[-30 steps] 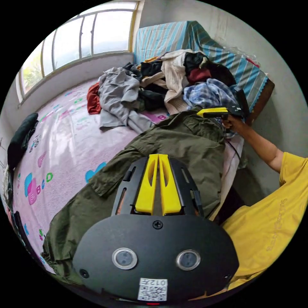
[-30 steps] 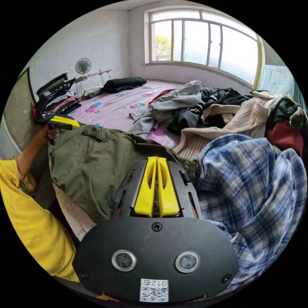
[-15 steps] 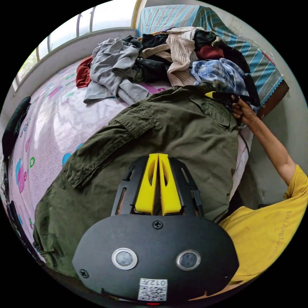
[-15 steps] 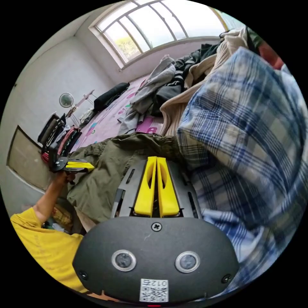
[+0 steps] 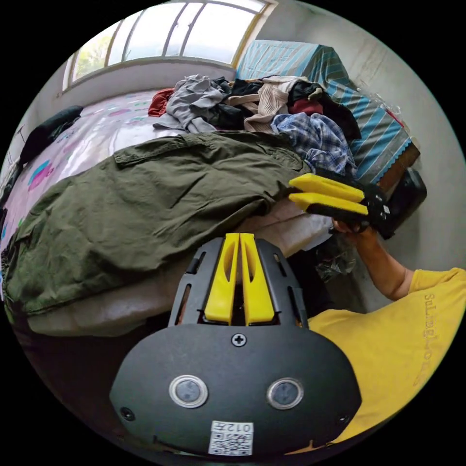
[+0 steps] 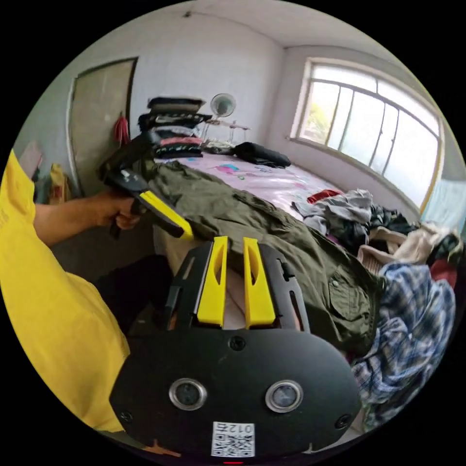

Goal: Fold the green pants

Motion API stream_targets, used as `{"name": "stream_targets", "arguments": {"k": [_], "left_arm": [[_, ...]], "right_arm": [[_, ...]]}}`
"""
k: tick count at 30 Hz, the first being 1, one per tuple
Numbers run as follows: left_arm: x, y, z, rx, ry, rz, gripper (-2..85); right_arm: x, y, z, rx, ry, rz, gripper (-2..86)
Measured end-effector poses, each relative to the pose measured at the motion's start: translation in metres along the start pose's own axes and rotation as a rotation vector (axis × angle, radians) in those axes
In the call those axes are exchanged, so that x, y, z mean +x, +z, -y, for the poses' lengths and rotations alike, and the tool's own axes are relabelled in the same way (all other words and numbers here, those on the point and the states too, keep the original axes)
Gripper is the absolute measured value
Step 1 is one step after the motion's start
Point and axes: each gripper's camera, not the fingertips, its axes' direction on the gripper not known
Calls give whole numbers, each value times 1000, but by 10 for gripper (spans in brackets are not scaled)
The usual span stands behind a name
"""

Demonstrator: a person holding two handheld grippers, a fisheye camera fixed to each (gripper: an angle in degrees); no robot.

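Pink printed bedding (image 5: 104,131) covers the bed on which the green pants (image 5: 145,194) are spread lengthwise along the near edge, one cargo pocket turned up. Beyond the pants' waist end a blue plaid shirt (image 5: 318,138) and a heap of mixed clothes (image 5: 233,102) are piled against a striped cover (image 5: 310,63).

Half a second ago both grippers were down at the pants with jaws pressed together on or against the cloth; now both are seen drawn back off the bed's near edge. The left gripper (image 5: 239,242) is held just short of the pants' edge, its yellow jaws pressed together with nothing between them; in the right gripper view it (image 6: 187,235) is seen beside the mattress edge, gripped by a hand (image 6: 114,211). The right gripper (image 6: 234,242) is now slightly spread, a gap showing between its jaws, and nothing is held; in the left gripper view it (image 5: 293,189) is seen just beside the pants' waist end, its jaws a little apart.
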Motion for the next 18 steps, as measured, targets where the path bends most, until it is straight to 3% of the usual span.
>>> {"name": "stream_targets", "arguments": {"k": [5,13,18], "left_arm": [[5,-7,-16,58,-31,19,6],[33,2,-36,74,69,-11,15],[67,7,-35,164,150,186,54]], "right_arm": [[-46,39,16,-110,-151,-233,17],[38,42,67,-192,117,212,1],[47,49,73,-171,171,271,1]]}}
